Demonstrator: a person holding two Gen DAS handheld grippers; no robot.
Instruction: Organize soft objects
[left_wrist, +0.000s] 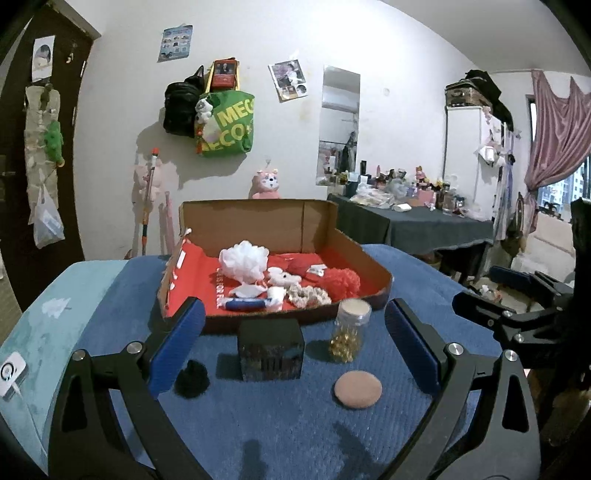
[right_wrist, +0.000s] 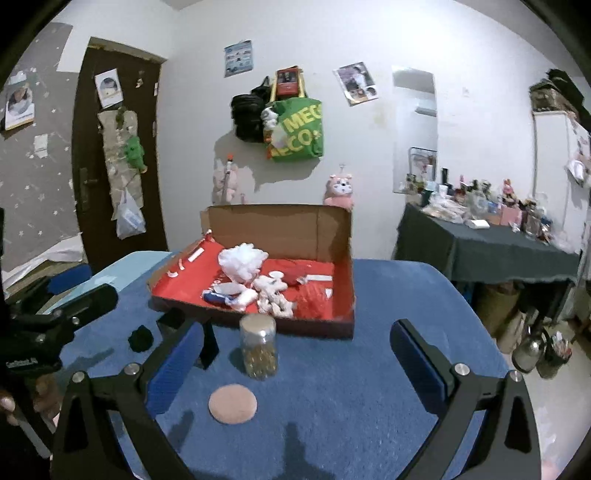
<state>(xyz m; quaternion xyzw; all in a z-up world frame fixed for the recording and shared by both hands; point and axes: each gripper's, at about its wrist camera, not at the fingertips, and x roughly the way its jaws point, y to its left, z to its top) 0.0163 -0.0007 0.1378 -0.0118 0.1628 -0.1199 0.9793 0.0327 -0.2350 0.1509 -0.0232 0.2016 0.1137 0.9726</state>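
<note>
An open cardboard box with a red lining holds several soft things: a white mesh puff, a red puff, a cream scrunchie and a small white plush. In front of it on the blue cloth lie a pink round powder puff and a black pompom. My left gripper is open and empty above the cloth. My right gripper is open and empty too.
A black cube and a clear jar of gold bits stand before the box. The blue-covered table ends in a pale blue strip on the left. A cluttered dark table stands at the right.
</note>
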